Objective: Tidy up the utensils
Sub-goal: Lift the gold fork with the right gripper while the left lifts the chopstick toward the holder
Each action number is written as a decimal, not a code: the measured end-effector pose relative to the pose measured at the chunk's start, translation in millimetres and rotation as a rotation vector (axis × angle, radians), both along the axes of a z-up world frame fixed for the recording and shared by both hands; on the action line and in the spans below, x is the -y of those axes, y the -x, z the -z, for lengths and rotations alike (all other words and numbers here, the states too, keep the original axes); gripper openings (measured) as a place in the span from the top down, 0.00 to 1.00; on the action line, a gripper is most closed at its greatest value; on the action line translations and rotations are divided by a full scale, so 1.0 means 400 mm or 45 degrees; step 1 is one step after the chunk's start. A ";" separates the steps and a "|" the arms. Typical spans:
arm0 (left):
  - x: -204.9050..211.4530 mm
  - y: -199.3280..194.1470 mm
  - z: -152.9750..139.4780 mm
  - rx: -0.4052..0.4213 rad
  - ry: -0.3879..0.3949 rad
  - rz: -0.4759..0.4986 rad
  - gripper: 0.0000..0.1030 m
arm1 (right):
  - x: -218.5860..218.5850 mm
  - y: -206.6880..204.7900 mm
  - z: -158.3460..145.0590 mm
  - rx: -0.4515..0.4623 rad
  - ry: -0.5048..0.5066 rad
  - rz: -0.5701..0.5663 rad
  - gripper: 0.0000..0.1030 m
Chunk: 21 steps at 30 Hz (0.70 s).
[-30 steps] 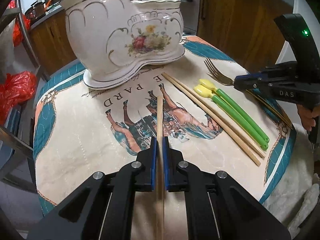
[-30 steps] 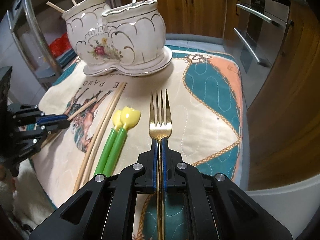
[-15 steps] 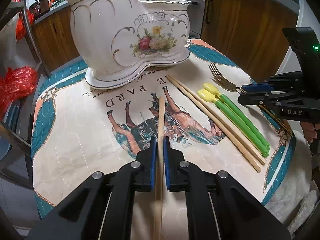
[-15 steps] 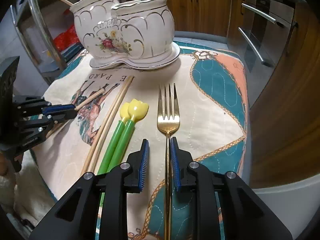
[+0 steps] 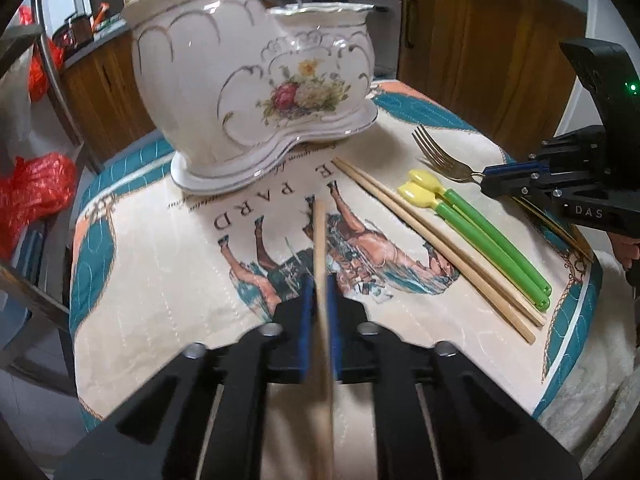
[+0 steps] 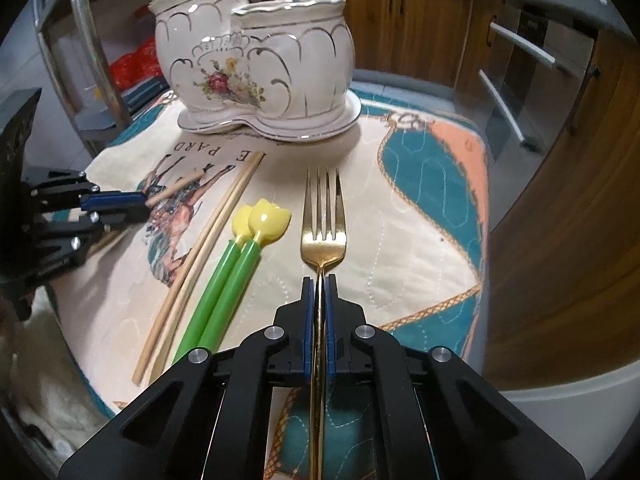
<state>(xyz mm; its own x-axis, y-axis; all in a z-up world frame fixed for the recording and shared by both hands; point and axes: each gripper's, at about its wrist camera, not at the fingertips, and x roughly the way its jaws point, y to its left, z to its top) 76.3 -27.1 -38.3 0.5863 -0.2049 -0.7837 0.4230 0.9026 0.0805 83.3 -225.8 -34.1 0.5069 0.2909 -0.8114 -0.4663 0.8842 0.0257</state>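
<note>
Utensils here are thin, stiff and light. Left gripper [image 5: 319, 296] is clamped on a chopstick [image 5: 319, 236] mid-shaft, tip toward the holder [image 5: 256, 92]. Right gripper [image 6: 319, 300] pinches the fork [image 6: 323, 216] at its slick neck, tines likewise toward the holder. Both look likely to swivel if held off-centre.
</note>
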 end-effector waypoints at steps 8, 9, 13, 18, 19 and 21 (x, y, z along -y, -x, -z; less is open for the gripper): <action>-0.011 0.033 -0.041 0.191 0.078 0.050 0.94 | 0.030 0.061 -0.087 0.267 -0.159 -0.009 0.94; -0.019 0.037 -0.050 0.232 0.098 0.049 0.94 | 0.034 0.069 -0.101 0.304 -0.182 -0.011 0.94; -0.049 0.043 -0.084 0.371 0.153 -0.012 0.94 | 0.034 0.100 -0.154 0.456 -0.247 -0.023 0.94; -0.081 0.053 -0.137 0.549 0.245 -0.046 0.94 | 0.037 0.118 -0.213 0.631 -0.326 -0.011 0.94; -0.089 0.057 -0.150 0.577 0.274 -0.049 0.94 | 0.038 0.115 -0.221 0.661 -0.343 -0.004 0.94; -0.103 0.063 -0.172 0.633 0.347 -0.050 0.94 | 0.035 0.112 -0.243 0.724 -0.384 0.012 0.94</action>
<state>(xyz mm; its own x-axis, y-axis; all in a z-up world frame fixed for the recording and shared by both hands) 50.9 14.2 30.5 0.8826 -0.3314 -0.3333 0.3592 0.9330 0.0236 38.4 -240.0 63.1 0.8374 0.4577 -0.2987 -0.4725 0.8810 0.0251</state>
